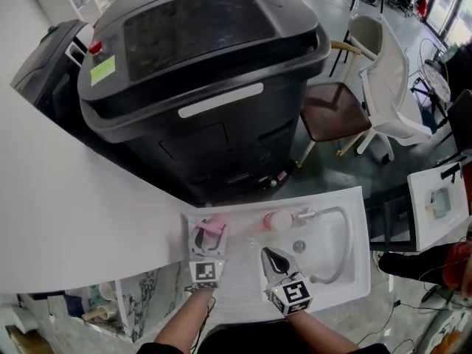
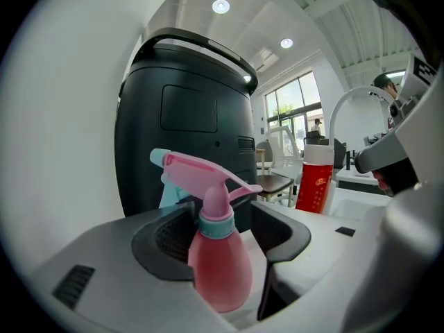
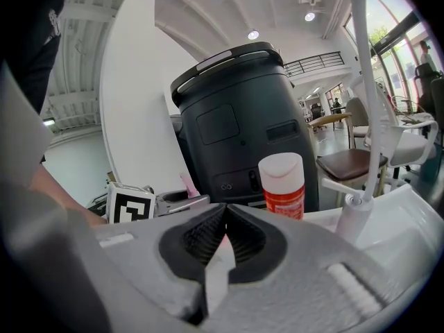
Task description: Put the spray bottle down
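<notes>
Left gripper view: left hand-held gripper gapes round the glossy pear-shaped spray bottle; right hand-held gripper closed, empty.

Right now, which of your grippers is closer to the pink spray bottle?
Left. The left gripper has the spray bottle standing between its open jaws. The right gripper sits apart, off to the right of it in the head view, jaws shut and empty.
</notes>
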Tool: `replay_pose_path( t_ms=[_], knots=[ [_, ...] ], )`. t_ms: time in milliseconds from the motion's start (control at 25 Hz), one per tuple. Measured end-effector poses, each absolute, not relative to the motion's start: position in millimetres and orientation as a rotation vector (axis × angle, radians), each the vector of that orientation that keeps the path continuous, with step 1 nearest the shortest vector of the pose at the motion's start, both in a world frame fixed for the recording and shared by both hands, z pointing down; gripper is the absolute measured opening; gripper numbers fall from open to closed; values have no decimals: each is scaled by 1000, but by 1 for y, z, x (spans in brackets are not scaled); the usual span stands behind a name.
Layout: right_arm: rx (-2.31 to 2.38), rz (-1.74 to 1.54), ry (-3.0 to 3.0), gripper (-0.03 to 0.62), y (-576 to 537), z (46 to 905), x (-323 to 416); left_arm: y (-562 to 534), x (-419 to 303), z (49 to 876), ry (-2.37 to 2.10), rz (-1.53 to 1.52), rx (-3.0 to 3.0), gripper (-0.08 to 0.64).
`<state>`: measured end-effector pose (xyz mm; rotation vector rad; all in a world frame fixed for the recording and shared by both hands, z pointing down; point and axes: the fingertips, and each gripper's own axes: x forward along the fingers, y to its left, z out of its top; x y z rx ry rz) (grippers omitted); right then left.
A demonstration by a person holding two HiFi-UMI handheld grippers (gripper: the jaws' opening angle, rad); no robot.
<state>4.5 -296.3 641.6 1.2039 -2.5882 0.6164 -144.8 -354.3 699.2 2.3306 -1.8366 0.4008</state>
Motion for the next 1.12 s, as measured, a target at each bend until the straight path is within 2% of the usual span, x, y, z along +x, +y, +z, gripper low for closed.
replay_pose_path(
  t_ms=[120,360,760,1120],
  knots=[
    [1192,602,-2597,-2,-298,640,3,-355,-144,700,-1826,406,2323,277],
    [1183,585,-2612,-2,-294,632,-1,-351,-146,701,-1815,420,2313,302],
    [1224,647,-2633,-2,-273,614,0,-333,-154,688,-1798,408,2295,321],
    [1285,599,-2641,-2,-255,585,-4,-274,-159,653,-1779,333,2260,327]
  ],
)
